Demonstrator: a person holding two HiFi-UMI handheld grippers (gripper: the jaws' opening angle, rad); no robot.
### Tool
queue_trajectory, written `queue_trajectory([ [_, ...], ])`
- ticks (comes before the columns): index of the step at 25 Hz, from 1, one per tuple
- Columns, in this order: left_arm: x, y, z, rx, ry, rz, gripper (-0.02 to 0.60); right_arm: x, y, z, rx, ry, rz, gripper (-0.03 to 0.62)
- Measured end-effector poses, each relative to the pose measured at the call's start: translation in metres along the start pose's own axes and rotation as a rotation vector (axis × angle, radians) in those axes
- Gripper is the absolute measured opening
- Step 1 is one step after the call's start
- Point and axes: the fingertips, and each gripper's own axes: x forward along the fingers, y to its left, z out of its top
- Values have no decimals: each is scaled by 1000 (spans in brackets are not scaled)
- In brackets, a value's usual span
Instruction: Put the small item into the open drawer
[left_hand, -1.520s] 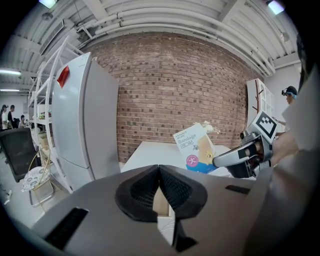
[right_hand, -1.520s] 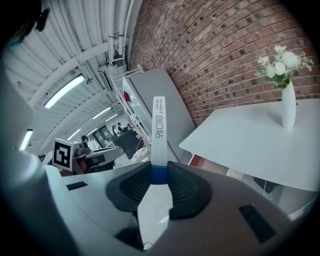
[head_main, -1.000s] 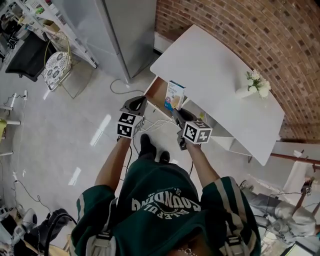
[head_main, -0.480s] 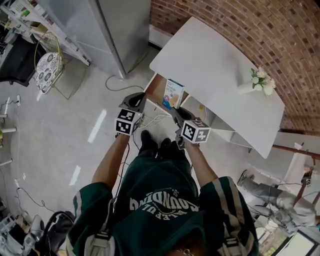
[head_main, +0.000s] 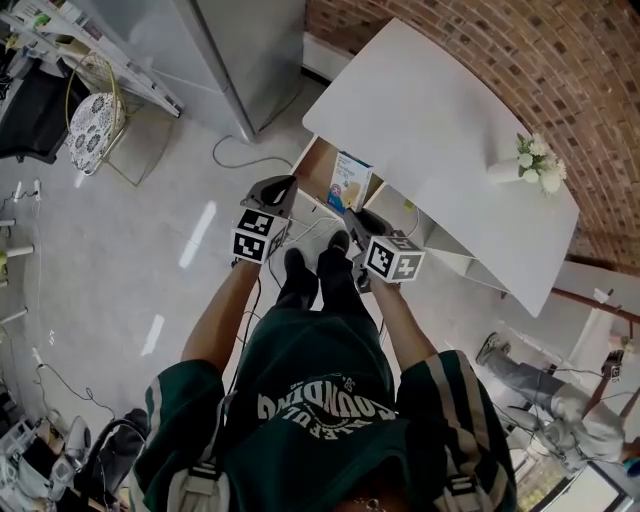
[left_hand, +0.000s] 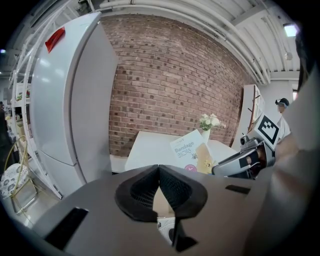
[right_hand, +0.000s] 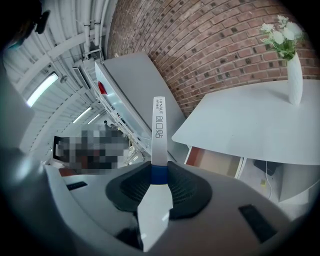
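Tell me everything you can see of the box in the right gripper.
The bandage box is a thin, flat carton, seemingly cardboard, white and pale blue, with "Bandage" printed on its face and a dark blue band where it is gripped. It stands upright in the air, clamped across its broad faces by the right gripper, near the open drawer. Nothing else touches it.
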Motion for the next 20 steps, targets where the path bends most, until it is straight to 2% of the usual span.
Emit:
queue_trajectory([
  [12,10,13,-17,-18,37,10,15,24,-15,-1,6,23,5,114],
  [20,16,17,-35,-25,72,12,16,36,-26,-20,20,66,-2,113],
])
